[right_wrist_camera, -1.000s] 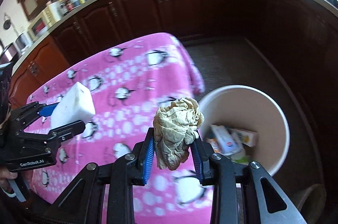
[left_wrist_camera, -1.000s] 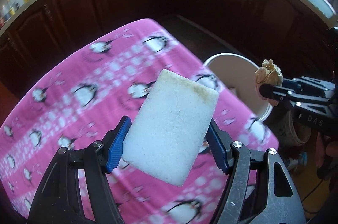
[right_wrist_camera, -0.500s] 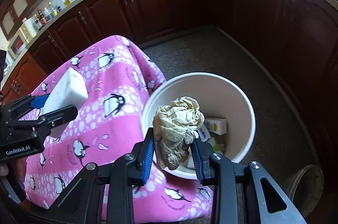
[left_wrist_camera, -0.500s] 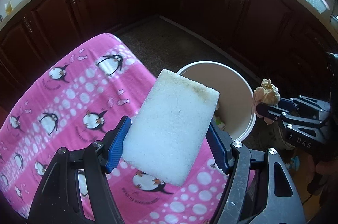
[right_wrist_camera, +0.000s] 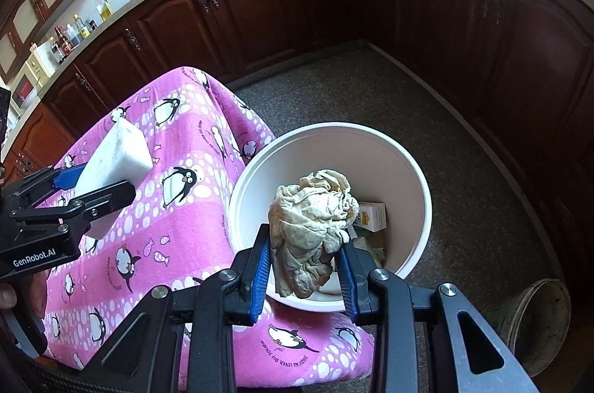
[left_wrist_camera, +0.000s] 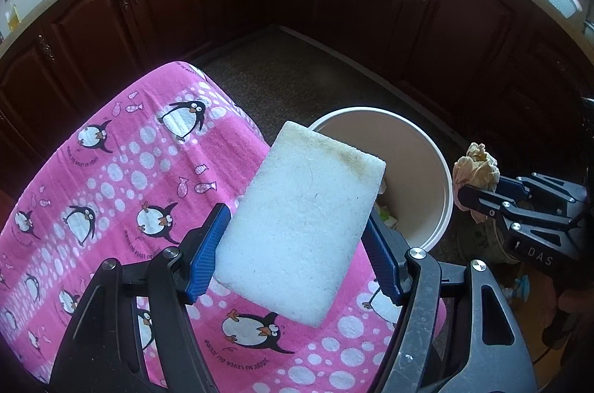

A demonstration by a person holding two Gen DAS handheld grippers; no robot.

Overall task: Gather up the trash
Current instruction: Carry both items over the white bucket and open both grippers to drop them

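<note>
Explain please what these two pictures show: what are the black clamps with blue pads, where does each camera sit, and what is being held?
No robot here: a person holds two hand-operated clamps, each with a camera looking along its fingers. In the left-hand camera's picture, the left gripper squeezes a white rectangular sponge above the pink penguin-print cloth. In the right-hand camera's picture, the right gripper squeezes a crumpled beige paper wad above the round white bin, which already contains a small carton.
</note>
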